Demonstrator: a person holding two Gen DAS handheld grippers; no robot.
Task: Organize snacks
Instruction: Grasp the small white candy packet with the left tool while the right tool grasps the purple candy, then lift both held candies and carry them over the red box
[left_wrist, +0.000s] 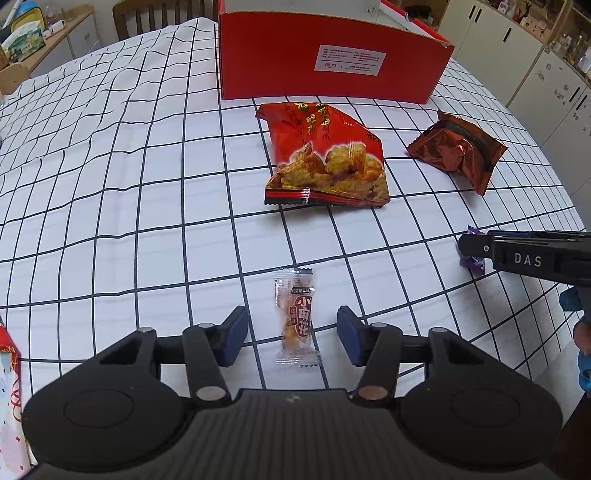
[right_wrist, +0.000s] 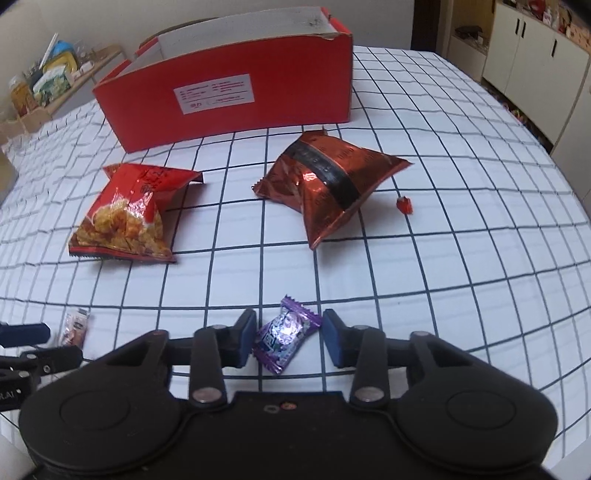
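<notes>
1. Left wrist view: you are holding the left tool (left_wrist: 291, 334) wide open over the bench (left_wrist: 110, 221), gripping nothing. The small clear-wrapped twist snack (left_wrist: 297, 319) is lying flat between the blue pads (left_wrist: 234, 334), touching neither.
2. I judge this snack to be light, with a slippery film wrapper and a brittle piece inside. You should be closing across its thick middle, not the flat crimped ends, and squeezing gently.
3. At 12 o'clock from the tool, the red rice-cracker bag (left_wrist: 325, 155) is lying near the red box (left_wrist: 328, 55). The brown foil packet (left_wrist: 458, 151) is sitting at 2 o'clock. Both look puffy, light and crushable.
4. The box's front wall is hiding its inside here, so I cannot tell what it is holding.
5. Right wrist view: you are keeping the right tool (right_wrist: 289, 341) open too, holding nothing. The purple candy (right_wrist: 286, 334) is lying slantwise between its pads (right_wrist: 246, 341), just beside the left one.
6. This candy is probably tiny, light and firm, in slick foil. Pinch its centre, not the twisted ends.
7. The box is standing at 12 o'clock, open at the top. Only its bare white inner wall is showing, and its floor is hidden.
8. A small red candy (right_wrist: 404, 204) is lying just beside the brown packet, at 1 o'clock.
</notes>
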